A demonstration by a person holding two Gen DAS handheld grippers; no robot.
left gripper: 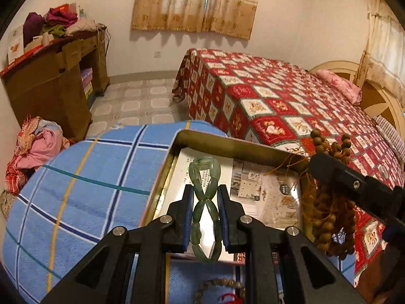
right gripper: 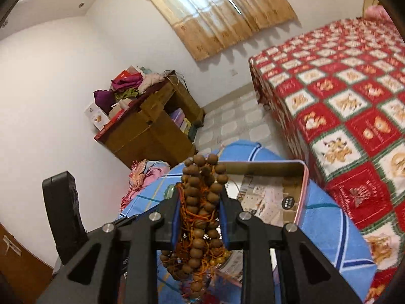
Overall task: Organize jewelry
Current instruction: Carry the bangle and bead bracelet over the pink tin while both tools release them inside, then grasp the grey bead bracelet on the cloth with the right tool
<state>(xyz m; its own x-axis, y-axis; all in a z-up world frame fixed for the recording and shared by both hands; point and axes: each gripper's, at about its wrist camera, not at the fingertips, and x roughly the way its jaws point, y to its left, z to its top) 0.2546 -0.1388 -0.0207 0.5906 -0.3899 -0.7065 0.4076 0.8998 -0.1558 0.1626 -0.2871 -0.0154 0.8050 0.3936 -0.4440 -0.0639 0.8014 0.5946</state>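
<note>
My left gripper is shut on a green jade bracelet, pinched into a figure eight above a gold metal tin lined with printed paper. The tin sits on a blue checked cloth. My right gripper is shut on a bundle of brown wooden bead strings with orange cord, held above the tin's near left part. In the left wrist view the right gripper and its hanging beads are at the tin's right side. Another bead string lies on the cloth below.
A bed with a red patterned cover stands right of the blue cloth. A wooden desk piled with clothes is at the far left wall. A heap of clothes lies on the floor by it.
</note>
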